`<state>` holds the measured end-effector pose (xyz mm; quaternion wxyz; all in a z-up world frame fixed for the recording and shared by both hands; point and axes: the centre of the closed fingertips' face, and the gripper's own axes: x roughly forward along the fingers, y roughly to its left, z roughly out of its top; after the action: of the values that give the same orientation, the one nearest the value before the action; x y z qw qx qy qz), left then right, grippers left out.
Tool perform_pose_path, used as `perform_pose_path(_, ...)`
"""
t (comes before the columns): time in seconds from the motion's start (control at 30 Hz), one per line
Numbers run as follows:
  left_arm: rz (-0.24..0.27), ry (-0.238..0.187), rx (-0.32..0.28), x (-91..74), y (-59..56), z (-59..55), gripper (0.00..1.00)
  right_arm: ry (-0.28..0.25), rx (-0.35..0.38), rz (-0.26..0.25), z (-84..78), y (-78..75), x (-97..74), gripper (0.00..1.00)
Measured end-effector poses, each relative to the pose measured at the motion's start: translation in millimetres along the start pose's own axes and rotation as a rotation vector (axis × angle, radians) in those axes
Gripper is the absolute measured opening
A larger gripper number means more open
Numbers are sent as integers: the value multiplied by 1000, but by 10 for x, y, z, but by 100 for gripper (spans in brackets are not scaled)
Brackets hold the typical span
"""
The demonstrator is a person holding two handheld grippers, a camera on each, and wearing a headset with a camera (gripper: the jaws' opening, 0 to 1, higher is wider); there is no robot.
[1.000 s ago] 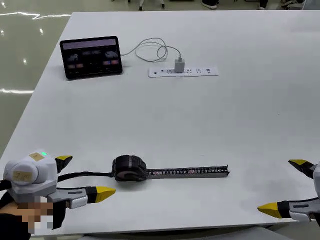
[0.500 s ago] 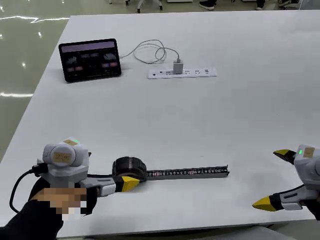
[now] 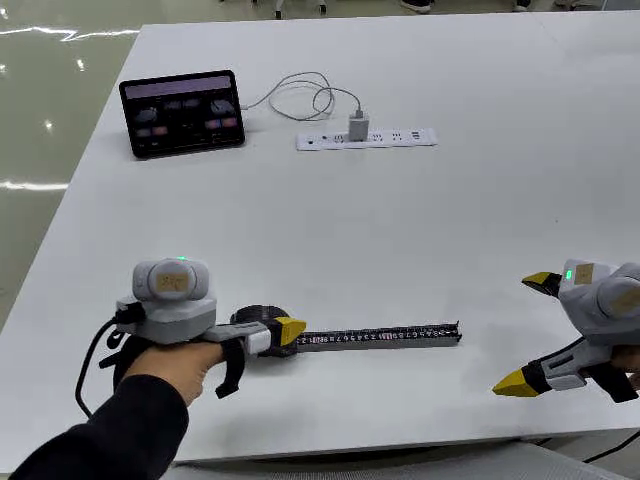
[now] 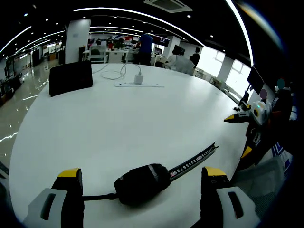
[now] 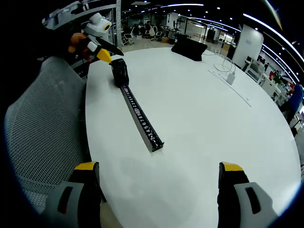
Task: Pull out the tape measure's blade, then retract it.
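Over the last second the left tongs [image 3: 268, 328] have slid in from the lower-left corner of the head view. They now straddle the tape measure's black case [image 3: 258, 317], with one yellow tip just past its blade end. Seen from the left gripper view, the two jaws stand wide apart with the case [image 4: 142, 183] between them. A gap shows on either side, so we judge that nothing is gripped yet.

At the lower right of the head view, the right tongs [image 3: 524, 332] have edged a little inward. They also gape wide and hold nothing, well apart from the blade's hooked end [image 3: 456, 334].

Low in the head view's centre the blade [image 3: 385, 337] lies flat on the white worktop [image 3: 420, 230], as far out as it was before. From that we take the pull-out as done and the retraction as what remains. Our guess is that the left tongs are lining up to clamp the case, after which the blade can be released. If it snaps back freely, the loose case may skid.
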<state>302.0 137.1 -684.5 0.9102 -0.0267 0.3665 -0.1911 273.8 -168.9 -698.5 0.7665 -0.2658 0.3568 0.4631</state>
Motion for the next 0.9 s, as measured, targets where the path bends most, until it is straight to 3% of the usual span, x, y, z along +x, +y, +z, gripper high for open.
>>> perform_pose_path(0.3,36,-23,-14,95,-85,-136,100,23,-58,60,127,28,197,100)
perform_pose_path(0.37,43,-36,-38,114,-59,-140,100,31,-47,76,106,21,269,100)
perform_pose_path(0.43,105,-89,-68,121,50,-81,100,39,-46,87,97,23,319,99)
perform_pose_path(0.5,103,-79,-66,137,48,-120,100,45,-53,99,107,33,369,99)
perform_pose_path(0.53,120,-96,-67,144,81,-110,100,50,-60,102,113,30,398,99)
perform_pose_path(0.67,103,-112,-80,155,53,-106,100,53,-84,123,146,36,454,98)
perform_pose_path(0.9,80,-101,-42,267,-26,-175,100,70,-138,176,146,55,565,90)
